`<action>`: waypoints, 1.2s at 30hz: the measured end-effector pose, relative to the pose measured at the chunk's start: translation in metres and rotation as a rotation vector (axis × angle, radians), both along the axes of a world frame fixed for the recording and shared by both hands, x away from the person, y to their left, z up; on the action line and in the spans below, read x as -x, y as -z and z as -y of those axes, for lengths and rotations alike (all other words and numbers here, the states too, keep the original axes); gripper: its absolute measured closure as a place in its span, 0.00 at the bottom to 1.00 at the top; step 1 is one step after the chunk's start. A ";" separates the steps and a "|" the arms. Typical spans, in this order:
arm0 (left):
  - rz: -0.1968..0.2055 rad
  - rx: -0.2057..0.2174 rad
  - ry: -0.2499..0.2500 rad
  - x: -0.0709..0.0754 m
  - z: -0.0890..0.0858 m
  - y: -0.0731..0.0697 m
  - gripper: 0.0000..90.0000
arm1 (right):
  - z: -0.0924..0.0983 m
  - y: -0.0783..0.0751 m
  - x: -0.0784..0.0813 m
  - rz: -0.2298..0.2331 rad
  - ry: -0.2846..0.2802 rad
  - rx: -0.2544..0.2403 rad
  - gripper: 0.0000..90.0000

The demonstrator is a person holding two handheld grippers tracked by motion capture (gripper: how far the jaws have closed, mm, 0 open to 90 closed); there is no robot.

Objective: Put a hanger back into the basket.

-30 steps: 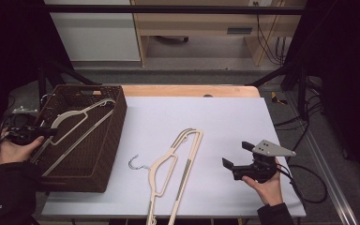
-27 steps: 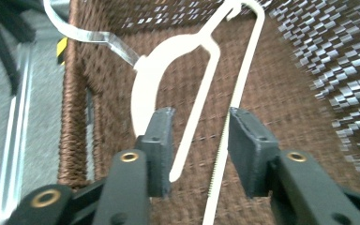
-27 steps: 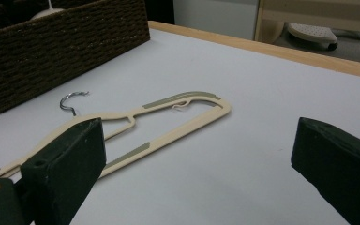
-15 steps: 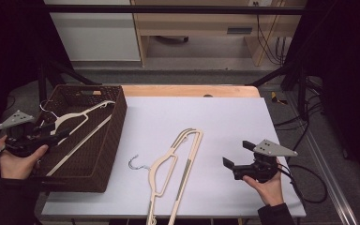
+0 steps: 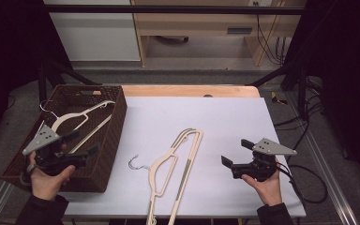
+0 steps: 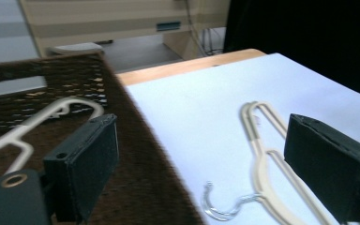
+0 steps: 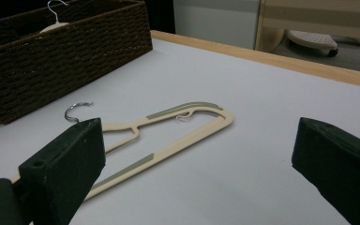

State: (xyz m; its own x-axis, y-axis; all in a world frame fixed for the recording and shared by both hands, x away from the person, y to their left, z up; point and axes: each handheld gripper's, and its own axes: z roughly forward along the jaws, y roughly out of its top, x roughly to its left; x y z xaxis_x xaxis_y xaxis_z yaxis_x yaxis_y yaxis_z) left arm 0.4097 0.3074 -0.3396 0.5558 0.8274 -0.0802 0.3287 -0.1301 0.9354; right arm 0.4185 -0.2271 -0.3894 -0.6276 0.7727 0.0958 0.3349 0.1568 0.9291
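At the near edge of the table the right gripper (image 5: 235, 152) hangs where it was a second ago, jaws wide apart and holding nothing, its hand resting close to the near right corner. The left gripper (image 5: 82, 144) is the one that has moved: a second ago it sat out beyond the basket's left wall, and now it has swung in over the near part of the wicker basket (image 5: 115, 126), jaws spread and empty, facing across toward the white table top. Between the two, a cream hanger (image 5: 180, 161) lies flat on the table, running from the near edge toward the middle, its metal hook (image 5: 136, 163) curling toward the basket. Farther back, a second hanger (image 5: 77, 117) rests inside the basket. My guess is the left hand has finished with the basket and is heading for the loose hanger.
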 end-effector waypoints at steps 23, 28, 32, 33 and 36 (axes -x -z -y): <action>-0.044 -0.051 0.198 0.037 0.079 0.044 0.12 | -0.037 -0.004 -0.012 -0.009 -0.053 0.025 0.05; -0.073 -0.068 0.221 0.041 0.085 0.057 0.13 | -0.057 -0.007 -0.017 -0.018 -0.085 0.052 0.07; -0.093 -0.065 0.236 0.042 0.084 0.067 0.13 | -0.080 -0.007 -0.024 -0.028 -0.115 0.076 0.09; -0.097 -0.064 0.236 0.042 0.084 0.069 0.13 | -0.085 -0.007 -0.025 -0.030 -0.119 0.082 0.10; -0.112 -0.074 0.239 0.041 0.081 0.075 0.13 | -0.101 -0.006 -0.029 -0.040 -0.135 0.096 0.10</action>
